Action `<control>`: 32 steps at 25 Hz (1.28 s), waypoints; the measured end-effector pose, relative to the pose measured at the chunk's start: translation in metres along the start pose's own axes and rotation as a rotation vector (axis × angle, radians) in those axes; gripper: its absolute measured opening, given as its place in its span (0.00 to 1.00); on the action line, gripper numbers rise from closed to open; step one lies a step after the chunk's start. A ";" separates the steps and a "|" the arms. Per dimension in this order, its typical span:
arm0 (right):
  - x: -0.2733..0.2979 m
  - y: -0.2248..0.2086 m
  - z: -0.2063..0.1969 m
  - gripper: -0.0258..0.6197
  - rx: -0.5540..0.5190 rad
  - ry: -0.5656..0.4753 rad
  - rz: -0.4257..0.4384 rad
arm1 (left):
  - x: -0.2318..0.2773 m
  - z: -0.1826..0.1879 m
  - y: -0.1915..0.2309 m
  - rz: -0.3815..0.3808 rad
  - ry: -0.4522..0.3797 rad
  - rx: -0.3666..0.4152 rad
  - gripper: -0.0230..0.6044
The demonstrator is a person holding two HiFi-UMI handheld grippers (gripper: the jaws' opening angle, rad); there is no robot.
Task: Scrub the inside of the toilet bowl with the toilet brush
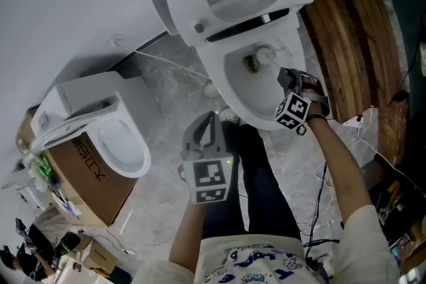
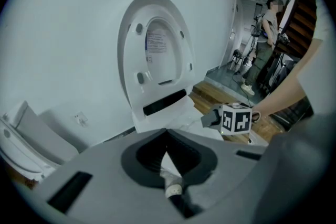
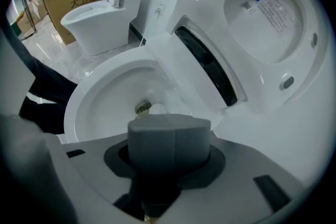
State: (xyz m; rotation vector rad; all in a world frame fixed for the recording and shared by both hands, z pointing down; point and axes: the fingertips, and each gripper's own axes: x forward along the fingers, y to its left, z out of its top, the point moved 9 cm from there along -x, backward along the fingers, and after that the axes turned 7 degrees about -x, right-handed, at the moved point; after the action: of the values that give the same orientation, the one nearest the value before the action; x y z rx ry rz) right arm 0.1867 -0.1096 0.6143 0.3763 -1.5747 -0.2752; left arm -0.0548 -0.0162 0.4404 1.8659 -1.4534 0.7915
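Closest beneath the head camera are the person's white printed shirt [image 1: 259,263] and dark trousers [image 1: 256,176], above a grey marbled floor [image 1: 166,86]; biggest in sight is the white toilet [image 1: 226,86], its seat and lid [image 1: 186,3] raised against the wall and its bowl open just ahead of the legs; a wooden platform [image 1: 353,36] lies to its right; off to the left a second toilet [image 1: 123,143] sits on a cardboard box [image 1: 80,176], a pair the right gripper view also catches in its far corner; the left gripper view looks across at the raised seat rather than down into the bowl, and it alone shows another person [image 2: 269,23] standing well off down the room, along with the right gripper's marker cube [image 2: 235,118] from the side; the left gripper [image 1: 212,118] hangs above the floor near the bowl's front, apart from the toilet, its tongs drawn together at the tips with nothing between them; the right gripper [image 1: 282,74] reaches over the bowl's right side with its tongs pressed together, and only the head view shows the white toilet brush [image 1: 266,54] running out from their tips, since the closed tongs hide the handle in the right gripper view; the brush head lies low inside the bowl, just beside the dark drain [image 1: 251,64], which the right gripper view shows straight ahead beyond its tongs.
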 end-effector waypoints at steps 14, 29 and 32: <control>-0.018 0.032 -0.023 0.31 -0.021 0.093 0.058 | -0.003 0.003 -0.010 -0.021 -0.016 0.000 0.04; -0.040 0.061 -0.013 0.30 0.587 0.205 0.300 | -0.006 -0.004 -0.014 -0.022 -0.014 -0.012 0.04; -0.042 0.065 -0.011 0.30 0.696 0.210 0.328 | -0.005 -0.004 -0.016 -0.028 -0.017 -0.016 0.04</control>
State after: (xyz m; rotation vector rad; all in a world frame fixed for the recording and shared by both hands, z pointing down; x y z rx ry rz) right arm 0.1940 -0.0324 0.6027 0.6464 -1.4591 0.5673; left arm -0.0404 -0.0070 0.4373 1.8808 -1.4363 0.7501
